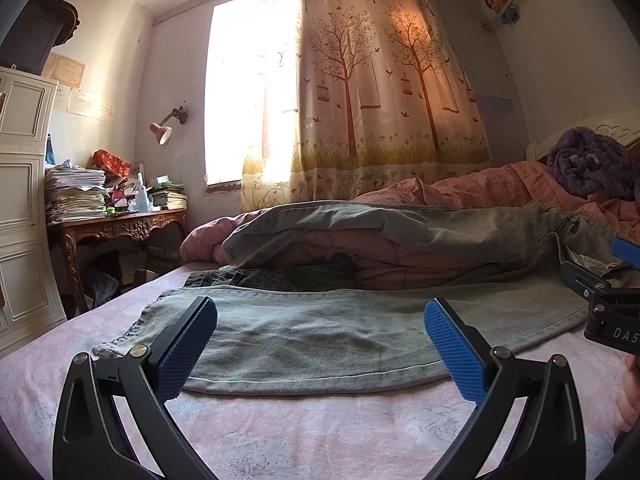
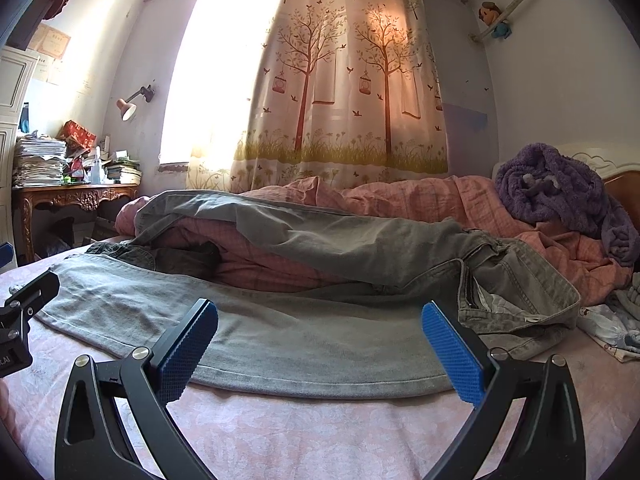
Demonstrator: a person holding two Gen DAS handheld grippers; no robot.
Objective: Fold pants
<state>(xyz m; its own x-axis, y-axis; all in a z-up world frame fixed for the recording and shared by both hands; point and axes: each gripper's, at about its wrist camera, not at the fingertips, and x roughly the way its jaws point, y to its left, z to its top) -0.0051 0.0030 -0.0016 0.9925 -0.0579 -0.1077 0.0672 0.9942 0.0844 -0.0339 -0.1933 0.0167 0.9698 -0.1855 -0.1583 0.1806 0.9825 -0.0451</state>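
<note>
A: Grey denim: the pants (image 1: 320, 336) lie on the pink sheet (image 1: 280, 432) of the bed, one leg flat along the near edge, the other draped up over the pink quilt (image 2: 420, 200) behind.

B: And the waist?

A: It sits to the right, zipper open, seen in the right wrist view.

B: The left gripper (image 1: 320, 348)?

A: Its blue pads (image 1: 186, 346) stand wide apart, low over the flat leg near the hem, holding nothing.

B: The right gripper (image 2: 320, 350)?

A: Also spread wide, empty, over the same leg nearer the waist.

B: Anything else?

A: A purple blanket (image 2: 560, 188) is heaped by the headboard, a cluttered desk (image 1: 120, 220) stands at the left wall, and a tree-print curtain (image 1: 380, 92) half covers the bright window.
</note>
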